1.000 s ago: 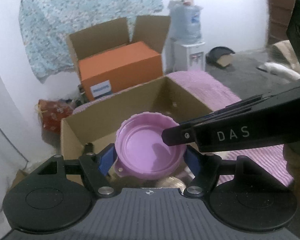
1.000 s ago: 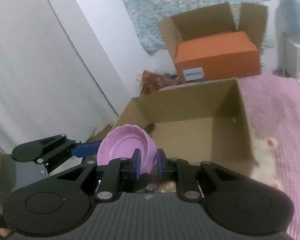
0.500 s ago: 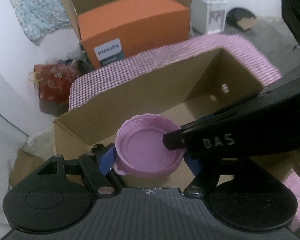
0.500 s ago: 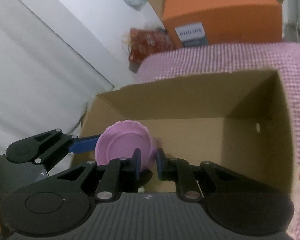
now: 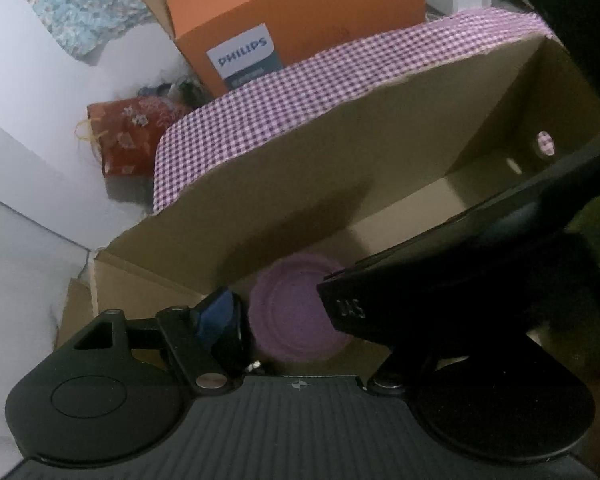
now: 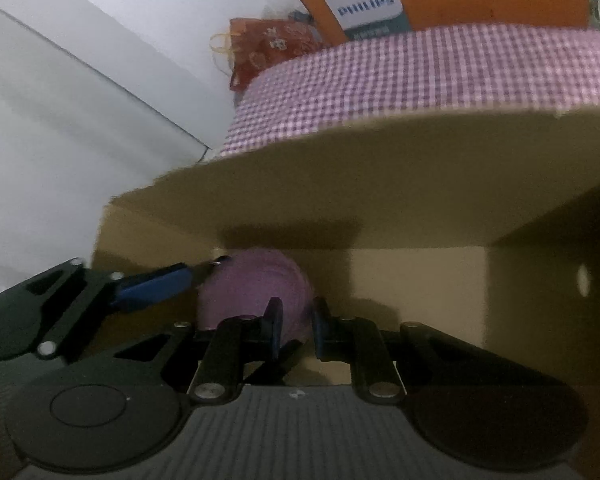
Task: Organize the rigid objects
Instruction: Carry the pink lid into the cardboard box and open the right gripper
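A round pink plastic lid [image 5: 295, 320] is held low inside an open cardboard box [image 5: 300, 184]. My left gripper [image 5: 295, 324] spans the lid, its blue left pad against the rim; its right finger is hidden behind the right gripper's black body. My right gripper [image 6: 293, 328] is shut on the lid's [image 6: 255, 288] edge, rim pinched between its blue pads. The left gripper's finger [image 6: 151, 288] touches the lid's left side in the right wrist view. The box floor near the lid is in shadow.
The box [image 6: 380, 184] sits on a pink checked cloth [image 5: 300, 92]. Behind it are an orange Philips box [image 5: 295, 20], a red patterned bag [image 5: 131, 136] and a white wall. The box's right wall has a round hole [image 5: 544, 144].
Both grippers have moved down and forward with the lid, from above the box rim to deep inside the box near its floor. The grip on the lid looks unchanged.
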A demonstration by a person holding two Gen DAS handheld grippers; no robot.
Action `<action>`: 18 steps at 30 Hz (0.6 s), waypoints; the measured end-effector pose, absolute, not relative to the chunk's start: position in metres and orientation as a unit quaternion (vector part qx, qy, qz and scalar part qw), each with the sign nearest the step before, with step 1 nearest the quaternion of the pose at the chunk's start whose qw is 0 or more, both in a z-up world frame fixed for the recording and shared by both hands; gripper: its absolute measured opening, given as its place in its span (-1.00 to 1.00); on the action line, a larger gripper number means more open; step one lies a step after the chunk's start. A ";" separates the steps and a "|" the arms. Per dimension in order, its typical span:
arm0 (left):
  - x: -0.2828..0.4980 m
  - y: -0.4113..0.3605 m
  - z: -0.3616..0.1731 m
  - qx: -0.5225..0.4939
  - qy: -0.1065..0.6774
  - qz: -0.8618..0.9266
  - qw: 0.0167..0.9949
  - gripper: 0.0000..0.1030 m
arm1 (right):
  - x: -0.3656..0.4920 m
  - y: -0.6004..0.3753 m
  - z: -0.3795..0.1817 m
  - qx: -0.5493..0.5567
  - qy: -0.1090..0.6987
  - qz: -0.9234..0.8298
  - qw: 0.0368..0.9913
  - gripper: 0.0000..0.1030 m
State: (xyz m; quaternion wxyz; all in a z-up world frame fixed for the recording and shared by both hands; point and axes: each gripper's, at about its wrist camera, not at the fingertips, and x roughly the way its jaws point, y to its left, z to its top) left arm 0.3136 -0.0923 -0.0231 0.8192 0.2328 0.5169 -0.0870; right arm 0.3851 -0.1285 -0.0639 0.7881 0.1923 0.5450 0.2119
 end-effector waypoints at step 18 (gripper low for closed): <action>0.266 -0.081 0.036 0.196 0.465 -0.106 0.857 0.51 | 0.309 -0.206 0.002 0.294 0.466 0.251 0.796 -0.62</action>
